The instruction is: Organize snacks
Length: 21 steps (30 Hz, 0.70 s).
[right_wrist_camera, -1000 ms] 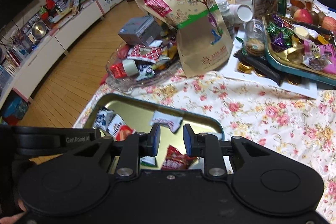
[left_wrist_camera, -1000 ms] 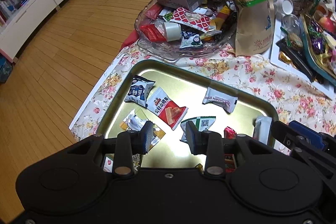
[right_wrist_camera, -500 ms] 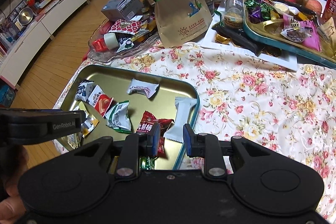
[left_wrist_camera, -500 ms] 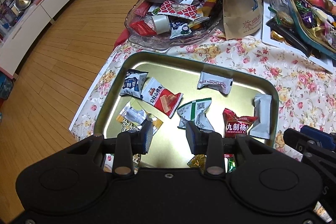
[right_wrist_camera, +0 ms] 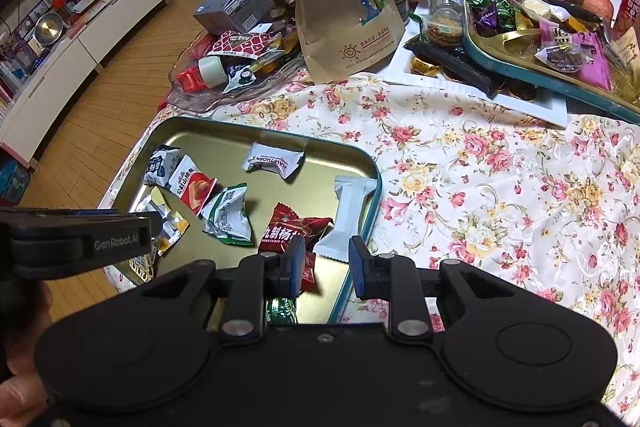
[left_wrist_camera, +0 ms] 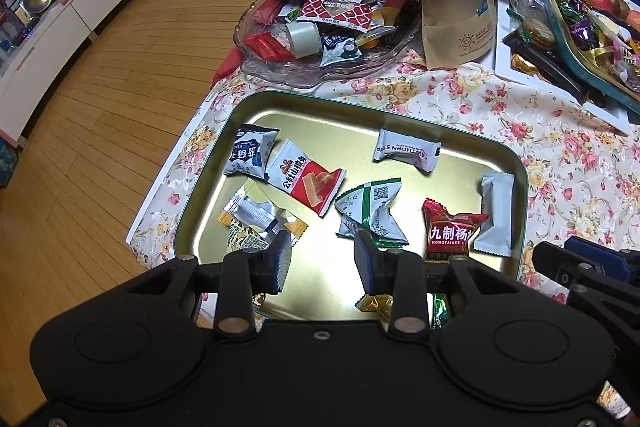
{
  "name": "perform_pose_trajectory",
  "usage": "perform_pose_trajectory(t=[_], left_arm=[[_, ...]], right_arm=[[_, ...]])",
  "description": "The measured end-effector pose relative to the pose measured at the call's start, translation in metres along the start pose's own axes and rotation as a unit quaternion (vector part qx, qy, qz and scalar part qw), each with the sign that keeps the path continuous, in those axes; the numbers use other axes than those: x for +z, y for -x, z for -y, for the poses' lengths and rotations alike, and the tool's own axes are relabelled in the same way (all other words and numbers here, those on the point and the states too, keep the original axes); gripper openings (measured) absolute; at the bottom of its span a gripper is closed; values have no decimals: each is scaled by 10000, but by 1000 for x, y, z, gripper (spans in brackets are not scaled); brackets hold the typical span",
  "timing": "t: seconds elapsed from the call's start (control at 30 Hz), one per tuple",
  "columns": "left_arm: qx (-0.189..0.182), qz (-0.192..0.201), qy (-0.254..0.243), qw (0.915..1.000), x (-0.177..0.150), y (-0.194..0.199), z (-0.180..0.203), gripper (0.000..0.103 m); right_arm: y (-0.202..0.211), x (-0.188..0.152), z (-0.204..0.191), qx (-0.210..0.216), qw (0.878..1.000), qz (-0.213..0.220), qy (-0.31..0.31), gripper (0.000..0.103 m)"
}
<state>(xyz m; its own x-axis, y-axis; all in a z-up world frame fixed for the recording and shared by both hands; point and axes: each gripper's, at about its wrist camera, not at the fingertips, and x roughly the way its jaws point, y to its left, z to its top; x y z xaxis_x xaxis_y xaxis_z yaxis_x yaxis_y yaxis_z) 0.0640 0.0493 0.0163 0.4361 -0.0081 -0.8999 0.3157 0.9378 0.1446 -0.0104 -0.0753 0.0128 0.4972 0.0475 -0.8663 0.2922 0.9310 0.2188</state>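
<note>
Both grippers held over the gold tray (left_wrist_camera: pixel 520 163), jaws parted and empty.
Left gripper (left_wrist_camera: pixel 322 259) spread wider than right gripper (right_wrist_camera: pixel 325 263); just beyond left's jaws lay a green-and-white packet (left_wrist_camera: pixel 370 211), just beyond right's a red packet (right_wrist_camera: pixel 288 233) beside a white bar (right_wrist_camera: pixel 348 215).

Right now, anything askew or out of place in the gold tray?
Yes: the white bar packet leans on the gold tray rim at its right side instead of lying flat, and the other snacks lie scattered at odd angles.

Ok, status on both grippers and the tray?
Both grippers open, empty, over gold tray. Wrapped snacks loose inside. Nothing blocking.
</note>
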Motion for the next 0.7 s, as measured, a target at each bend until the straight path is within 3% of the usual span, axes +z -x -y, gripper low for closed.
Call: perform_pose_trajectory(t=[0.7], left_arm=[[36, -36, -41, 10000, 0, -1, 1, 45]], right_arm=[[0, -1, -2, 27, 10000, 3, 44, 27]])
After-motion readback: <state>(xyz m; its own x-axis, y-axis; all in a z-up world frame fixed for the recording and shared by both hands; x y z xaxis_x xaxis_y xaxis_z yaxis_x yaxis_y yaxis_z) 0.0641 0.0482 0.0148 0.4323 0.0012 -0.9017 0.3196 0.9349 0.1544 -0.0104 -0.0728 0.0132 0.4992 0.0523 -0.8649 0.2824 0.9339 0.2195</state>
